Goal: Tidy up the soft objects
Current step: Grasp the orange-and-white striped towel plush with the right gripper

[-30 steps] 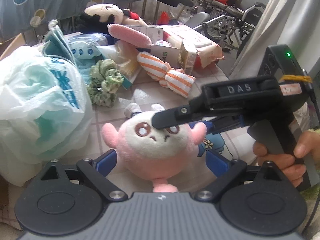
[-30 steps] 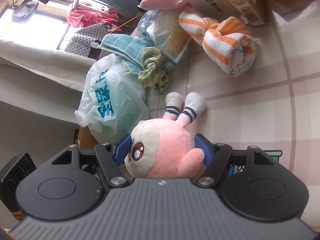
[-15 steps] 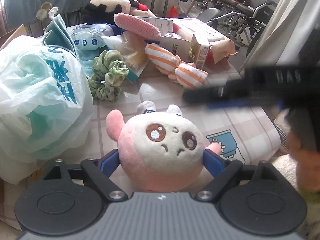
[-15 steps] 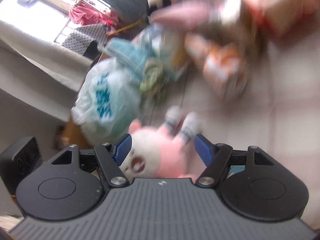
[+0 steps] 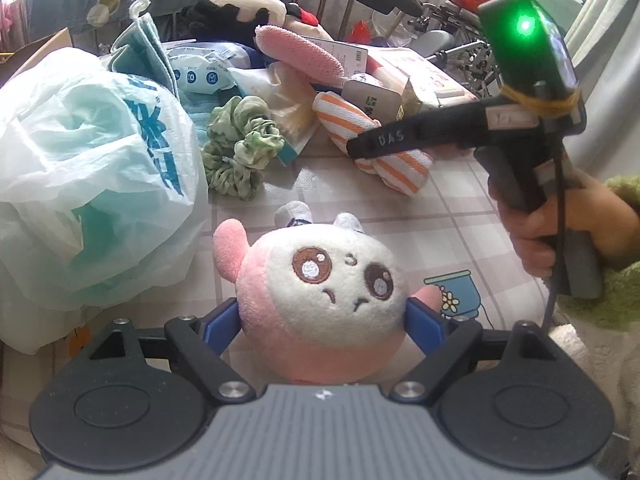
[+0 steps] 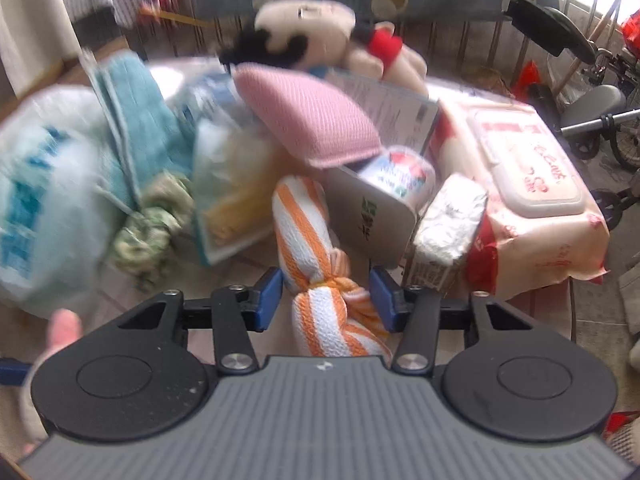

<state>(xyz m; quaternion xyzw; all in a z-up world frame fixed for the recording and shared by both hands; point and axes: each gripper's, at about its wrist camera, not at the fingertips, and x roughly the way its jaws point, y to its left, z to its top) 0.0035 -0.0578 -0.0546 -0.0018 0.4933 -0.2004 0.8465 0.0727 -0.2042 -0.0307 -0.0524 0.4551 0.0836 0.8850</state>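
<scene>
My left gripper is shut on a round pink and white plush toy with brown eyes, holding it by both sides just above the checked tablecloth. My right gripper is open, its blue pads on either side of a knotted orange-and-white striped cloth without pressing it. In the left wrist view the right gripper hovers over that striped cloth. A green scrunchie lies left of the cloth.
A large white and teal plastic bag fills the left. At the back lie a pink pad, a black-and-white plush, a teal towel, cartons and a wet-wipes pack. A wheelchair stands behind.
My right gripper let go of the pink plush and swung over to the striped cloth. My left gripper closed on the plush and lifted it slightly.
</scene>
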